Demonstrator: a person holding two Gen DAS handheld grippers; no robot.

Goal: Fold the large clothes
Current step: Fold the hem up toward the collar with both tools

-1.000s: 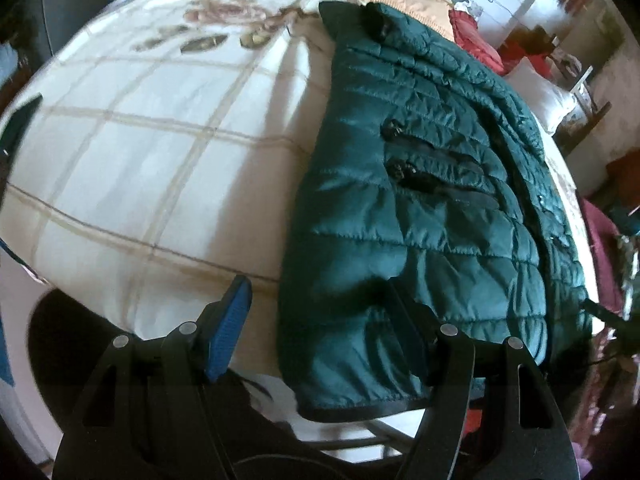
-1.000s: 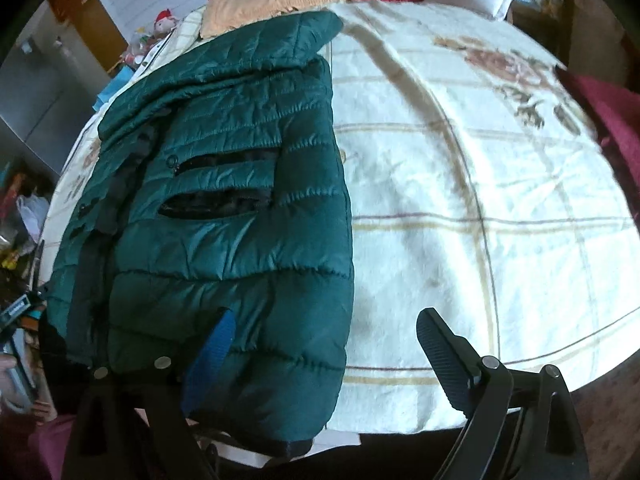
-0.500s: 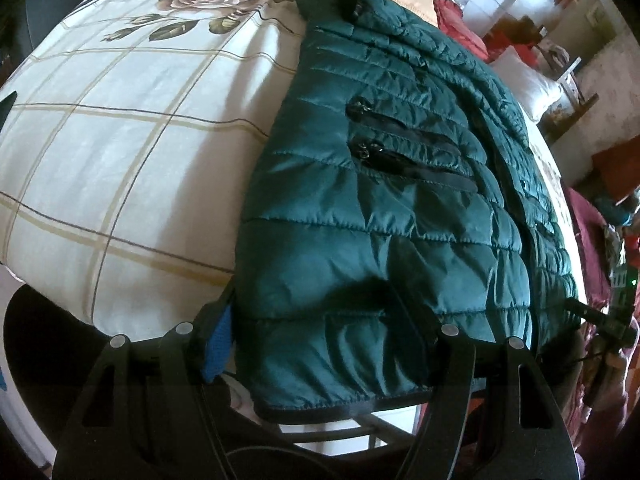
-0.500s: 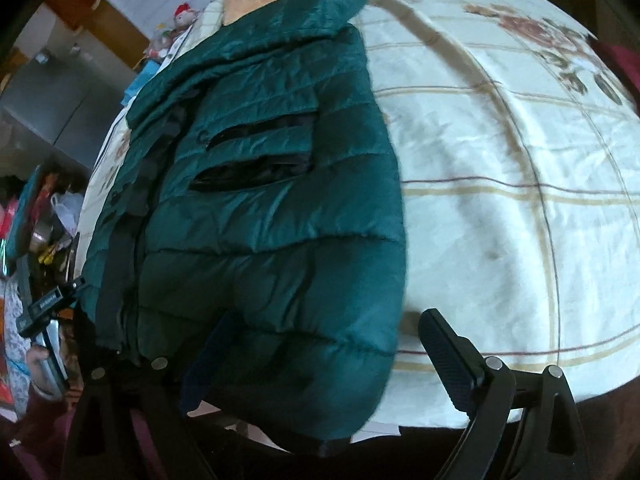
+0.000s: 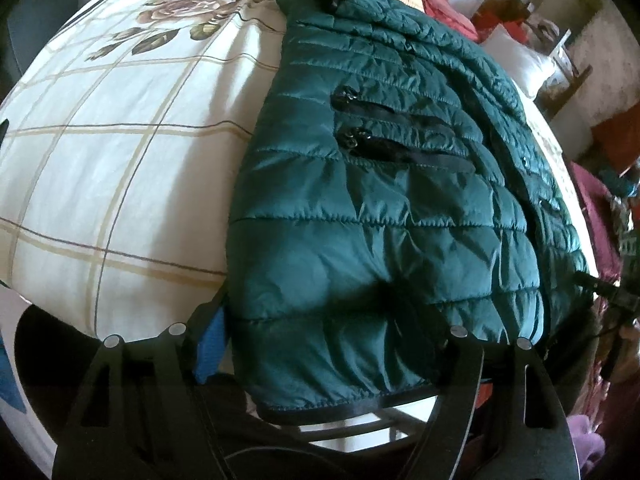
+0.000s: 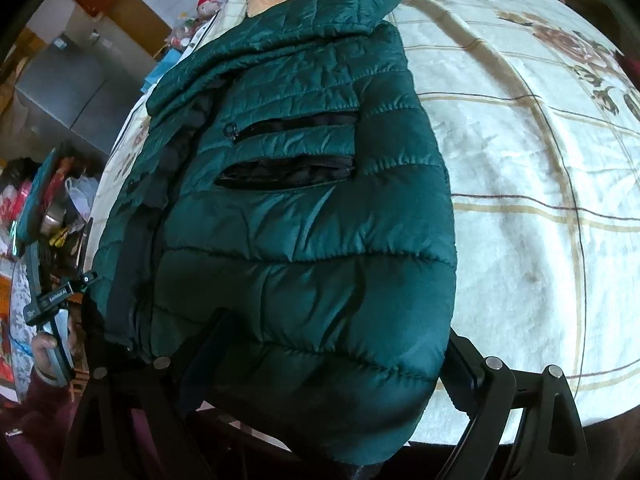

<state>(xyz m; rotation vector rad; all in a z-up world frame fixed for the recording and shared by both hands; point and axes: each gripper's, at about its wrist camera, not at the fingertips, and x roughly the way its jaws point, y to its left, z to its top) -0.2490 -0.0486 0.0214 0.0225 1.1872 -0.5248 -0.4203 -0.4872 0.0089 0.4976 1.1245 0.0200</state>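
Both grippers are pitched steeply down at the near edge of the bed (image 5: 120,168), one at each bottom corner of a single dark green quilted jacket (image 5: 380,200) that lies flat along the bedspread with its collar at twelve o'clock and its hem hanging over the near edge at six. In the left wrist view the left gripper (image 5: 320,344) straddles the hem corner, its blue-padded finger at eight o'clock just outside the jacket's side edge and the other finger at five o'clock over the fabric; its jaws have just been widening, the jacket sits between them, and the pads do not clamp it, so the grip is released. In the right wrist view the right gripper (image 6: 324,364) spans the opposite corner, one finger at seven o'clock on the fabric and one at four o'clock beside the jacket's edge on the bedspread; those jaws have just narrowed a little but stand wide and unclenched around the cloth. At nine o'clock there, a person's hand (image 6: 48,352) grips the other tool's handle. Count: one jacket, two zip pockets (image 6: 288,152) stacked on its front, two grippers.
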